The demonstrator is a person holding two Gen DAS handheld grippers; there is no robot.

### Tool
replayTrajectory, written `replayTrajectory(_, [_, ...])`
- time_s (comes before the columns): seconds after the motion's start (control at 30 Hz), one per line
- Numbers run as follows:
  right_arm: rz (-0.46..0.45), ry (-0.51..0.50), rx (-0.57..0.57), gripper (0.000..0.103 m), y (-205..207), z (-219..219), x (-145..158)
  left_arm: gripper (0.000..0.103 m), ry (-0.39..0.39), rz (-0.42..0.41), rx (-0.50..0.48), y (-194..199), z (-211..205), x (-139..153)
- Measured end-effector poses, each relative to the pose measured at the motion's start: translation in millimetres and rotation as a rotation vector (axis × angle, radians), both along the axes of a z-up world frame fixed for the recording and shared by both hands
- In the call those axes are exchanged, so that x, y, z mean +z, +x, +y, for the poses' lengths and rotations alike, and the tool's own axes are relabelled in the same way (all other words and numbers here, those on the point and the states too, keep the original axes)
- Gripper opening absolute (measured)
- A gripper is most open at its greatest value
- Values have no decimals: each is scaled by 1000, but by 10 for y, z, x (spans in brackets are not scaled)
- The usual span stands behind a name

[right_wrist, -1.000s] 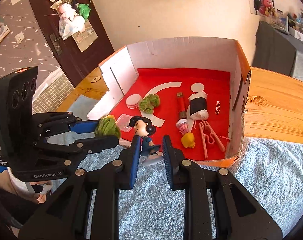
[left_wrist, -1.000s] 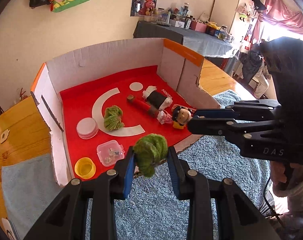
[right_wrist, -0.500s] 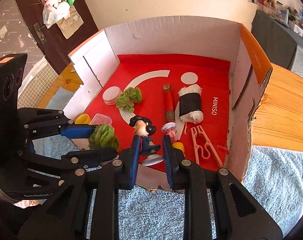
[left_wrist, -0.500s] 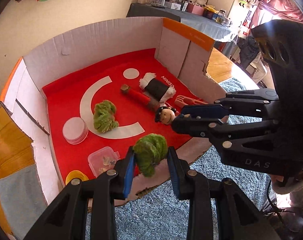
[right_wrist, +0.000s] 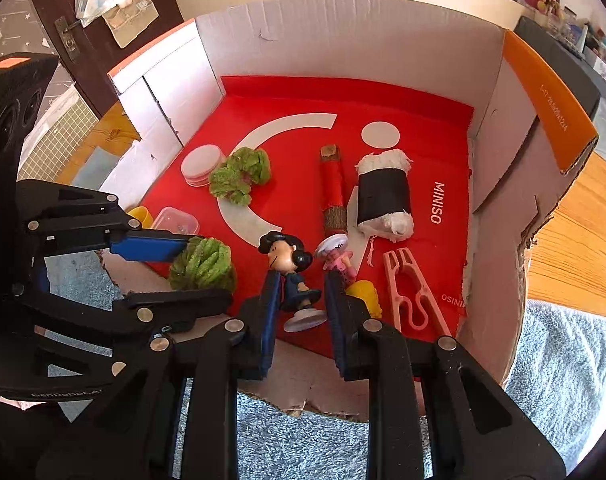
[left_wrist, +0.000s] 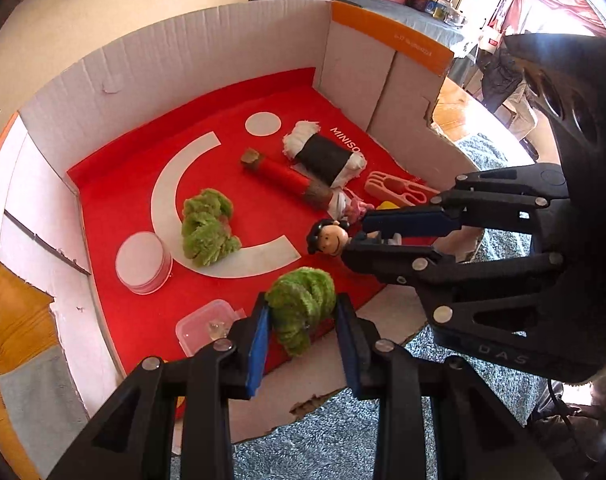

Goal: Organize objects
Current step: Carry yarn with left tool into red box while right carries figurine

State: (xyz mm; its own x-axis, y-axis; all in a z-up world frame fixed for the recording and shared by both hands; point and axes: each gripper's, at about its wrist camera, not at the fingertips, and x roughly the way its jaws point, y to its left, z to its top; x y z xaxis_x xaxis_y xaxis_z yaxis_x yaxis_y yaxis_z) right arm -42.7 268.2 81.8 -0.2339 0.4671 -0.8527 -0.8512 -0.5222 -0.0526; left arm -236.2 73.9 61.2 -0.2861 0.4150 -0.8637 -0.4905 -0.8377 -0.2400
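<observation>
My left gripper (left_wrist: 301, 312) is shut on a fuzzy green ball (left_wrist: 301, 306), held above the front edge of a red-floored cardboard box (left_wrist: 223, 52). My right gripper (right_wrist: 301, 292) is shut on a small dark-haired figurine (right_wrist: 289, 268) on a white base, hovering over the box's near floor. Each gripper shows in the other's view: the right gripper (left_wrist: 353, 242) with the figurine (left_wrist: 329, 236), the left gripper (right_wrist: 191, 272) with the green ball (right_wrist: 203, 266).
Inside the box lie another green fuzzy piece (left_wrist: 207, 226), a white round lid (left_wrist: 143, 256), a clear small container (left_wrist: 205, 326), a red roll (left_wrist: 285, 178), a black-and-white roll (left_wrist: 327, 152), a pink clip (right_wrist: 411, 294) and yellow pieces. Blue towel (right_wrist: 303, 440) covers the wooden table.
Both grippers have moved forward and down towards the box, tilting more steeply. They now hang over its front edge, each still gripping its object.
</observation>
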Motion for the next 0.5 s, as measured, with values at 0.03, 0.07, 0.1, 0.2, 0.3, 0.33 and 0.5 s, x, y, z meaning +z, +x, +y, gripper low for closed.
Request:
replayTrajectory(0.03, [-5,-1,1,22,-5,-1,3,33,-3,-6,-2,-13,3,-9])
replayTrajectory(0.07, [-11,-2,0,22,-10,-4,1,33,-5,-14,-3,-26,3,-19])
replayTrajectory(0.1, [-16,-4,1,22,-17,-7,-2,33,-4,-22,-6,-37,4,-26])
replayTrajectory(0.2, [-32,-12,1,22,-34,-17,-16,33,-1,-38,-14,-52,10,-38])
replayTrajectory(0.3, [-45,-18,1,22,-57,-33,-18,33,-4,-44,-19,-65,23,-48])
replayTrajectory(0.33, [-49,-18,-2,22,-56,-41,-13,33,-2,-48,-21,-73,26,-54])
replayTrajectory(0.5, [-53,-45,-16,22,-53,-11,-21,33,8,-69,-29,-96,23,-68])
